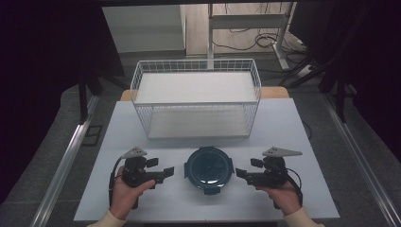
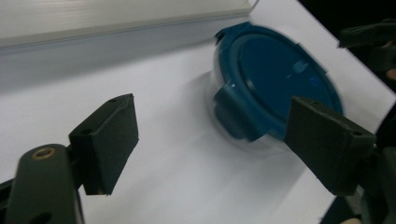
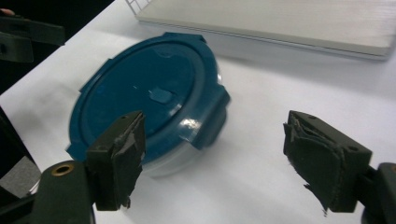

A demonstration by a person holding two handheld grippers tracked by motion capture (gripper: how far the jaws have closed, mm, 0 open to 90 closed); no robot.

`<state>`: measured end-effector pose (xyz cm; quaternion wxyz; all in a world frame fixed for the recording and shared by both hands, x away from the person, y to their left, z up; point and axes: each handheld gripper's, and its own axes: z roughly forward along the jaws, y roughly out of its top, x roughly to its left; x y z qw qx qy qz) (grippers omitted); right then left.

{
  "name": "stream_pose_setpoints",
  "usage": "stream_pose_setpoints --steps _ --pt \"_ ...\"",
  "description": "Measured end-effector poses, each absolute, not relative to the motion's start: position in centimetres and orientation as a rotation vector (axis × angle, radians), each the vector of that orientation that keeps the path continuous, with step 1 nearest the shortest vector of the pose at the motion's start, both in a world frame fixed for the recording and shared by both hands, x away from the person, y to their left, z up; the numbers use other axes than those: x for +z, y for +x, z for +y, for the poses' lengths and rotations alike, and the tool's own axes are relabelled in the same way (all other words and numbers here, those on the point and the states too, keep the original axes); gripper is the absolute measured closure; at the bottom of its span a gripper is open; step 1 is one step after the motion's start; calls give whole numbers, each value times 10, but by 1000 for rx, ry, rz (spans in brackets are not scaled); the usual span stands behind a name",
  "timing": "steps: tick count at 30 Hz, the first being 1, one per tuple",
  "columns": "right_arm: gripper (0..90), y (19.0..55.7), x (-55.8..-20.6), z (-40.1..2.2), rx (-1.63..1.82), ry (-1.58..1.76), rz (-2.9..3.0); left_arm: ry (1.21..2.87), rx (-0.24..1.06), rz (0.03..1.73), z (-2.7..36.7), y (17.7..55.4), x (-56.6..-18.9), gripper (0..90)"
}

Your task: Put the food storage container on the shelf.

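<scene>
- Two grippers sit low over your white bench (image 1: 283,123), one on each side of a round container, and you hold one in each hand.
- Your left gripper (image 1: 169,171) is at the left of the high view, pointing right toward the container. Its fingers (image 2: 107,140) stand wide apart with nothing between them; bare bench shows in the gap.
- In the left gripper view the container lies ahead and to the right, partly behind the right-hand finger, not touched by either one.
- The container (image 1: 208,169) rests flat on the bench near its front edge, midway between your grippers. Its dark blue lid (image 3: 140,88) is on, with clip flaps around the rim, and a clear body shows underneath.
- Behind the container, farther from you, a white wire basket (image 1: 196,97) stands on the bench, well apart from both grippers.
- Your right gripper (image 1: 239,173) is at the right of the high view, pointing left toward the container. Its fingers (image 3: 119,154) are also spread wide and grip nothing.
- In the right gripper view the container sits ahead and to the left, its near edge just behind the left-hand finger; whether that finger touches it you cannot tell from here.
</scene>
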<state>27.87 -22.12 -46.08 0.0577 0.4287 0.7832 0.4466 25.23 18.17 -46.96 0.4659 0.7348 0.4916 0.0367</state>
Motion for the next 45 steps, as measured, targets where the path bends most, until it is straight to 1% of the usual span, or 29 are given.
stream_pose_setpoints --steps 5,7,11,14,30,32,45 --pt "186 284 -456 -209 1338 1304 2399 1808 39 1217 172 260 -466 156" --pt "162 286 -454 -203 1333 1323 2395 1822 6 1219 167 264 -467 155" --pt "146 292 -458 -197 1348 1360 2393 1846 -29 1234 160 267 -473 141" --pt "138 293 -465 -194 1325 1372 2423 1834 -60 1253 160 268 -478 133" --pt "119 292 -479 -196 1346 1456 2467 1809 -180 1249 148 270 -489 131" --pt "115 296 -482 -192 1347 1477 2473 1790 -212 1257 148 272 -492 130" --pt "101 313 -498 -178 1400 1614 2530 1772 -304 1261 137 283 -505 134"
